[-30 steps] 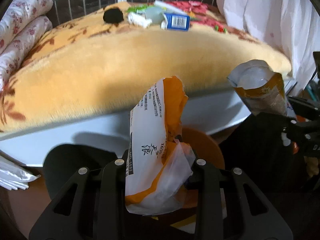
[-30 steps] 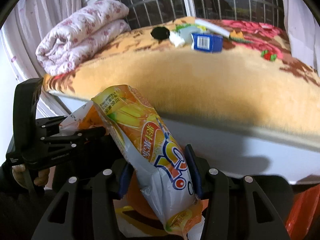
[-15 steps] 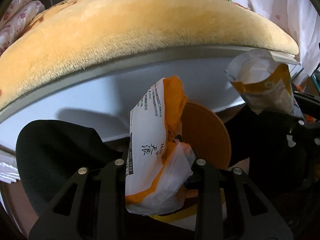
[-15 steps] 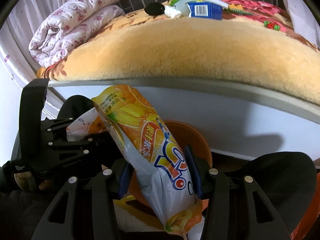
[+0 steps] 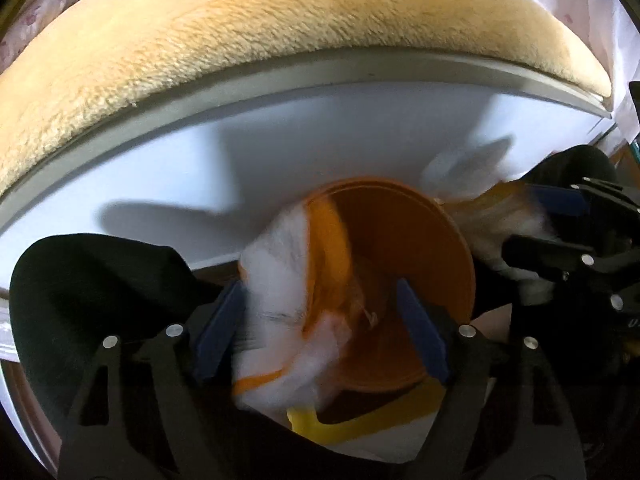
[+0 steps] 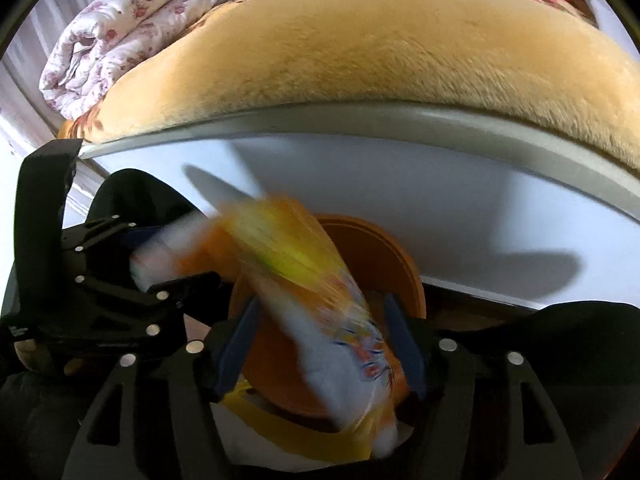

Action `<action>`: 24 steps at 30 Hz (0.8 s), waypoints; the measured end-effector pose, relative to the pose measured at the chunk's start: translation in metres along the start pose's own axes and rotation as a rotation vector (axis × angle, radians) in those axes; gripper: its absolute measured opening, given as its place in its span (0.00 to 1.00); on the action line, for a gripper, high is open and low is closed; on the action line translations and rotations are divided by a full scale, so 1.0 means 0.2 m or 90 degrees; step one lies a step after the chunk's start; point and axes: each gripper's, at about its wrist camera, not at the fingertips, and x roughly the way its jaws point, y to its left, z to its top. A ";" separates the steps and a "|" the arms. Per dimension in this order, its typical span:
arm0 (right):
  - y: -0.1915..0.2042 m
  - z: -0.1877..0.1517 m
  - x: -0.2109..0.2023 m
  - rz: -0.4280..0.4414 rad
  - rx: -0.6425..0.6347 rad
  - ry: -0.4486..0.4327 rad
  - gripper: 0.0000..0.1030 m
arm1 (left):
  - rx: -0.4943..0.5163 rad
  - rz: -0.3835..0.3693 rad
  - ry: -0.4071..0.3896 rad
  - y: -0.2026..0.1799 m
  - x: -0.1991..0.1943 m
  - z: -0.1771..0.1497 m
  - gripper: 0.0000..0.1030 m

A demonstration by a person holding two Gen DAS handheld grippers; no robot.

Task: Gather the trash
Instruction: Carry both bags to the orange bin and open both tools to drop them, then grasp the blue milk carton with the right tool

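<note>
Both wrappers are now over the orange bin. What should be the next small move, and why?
Probably hold both grippers open and let the wrappers fall. The left gripper and right gripper have spread fingers, and the white-orange wrapper and the yellow snack bag blur loosely above the orange bin.

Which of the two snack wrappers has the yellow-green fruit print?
The wrapper between the right tool's fingers: bright yellow-green over orange. The left tool's wrapper is mostly white with an orange stripe.
</note>
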 end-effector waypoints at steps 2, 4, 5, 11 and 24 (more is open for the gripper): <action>-0.02 0.00 -0.01 -0.002 0.003 -0.001 0.61 | 0.003 0.004 0.001 0.00 0.00 0.01 0.74; -0.04 0.00 -0.04 -0.005 0.007 -0.007 0.61 | 0.004 0.000 0.000 -0.01 0.01 0.02 0.74; -0.05 0.00 -0.06 -0.006 0.008 -0.009 0.61 | 0.005 0.002 -0.001 -0.01 0.01 0.03 0.74; -0.05 0.07 -0.29 -0.002 -0.022 -0.050 0.61 | 0.035 0.006 -0.045 -0.04 -0.14 0.03 0.74; -0.12 0.98 -0.41 -0.064 -0.063 -0.219 0.73 | 0.015 -0.031 -0.185 0.04 -0.42 0.22 0.74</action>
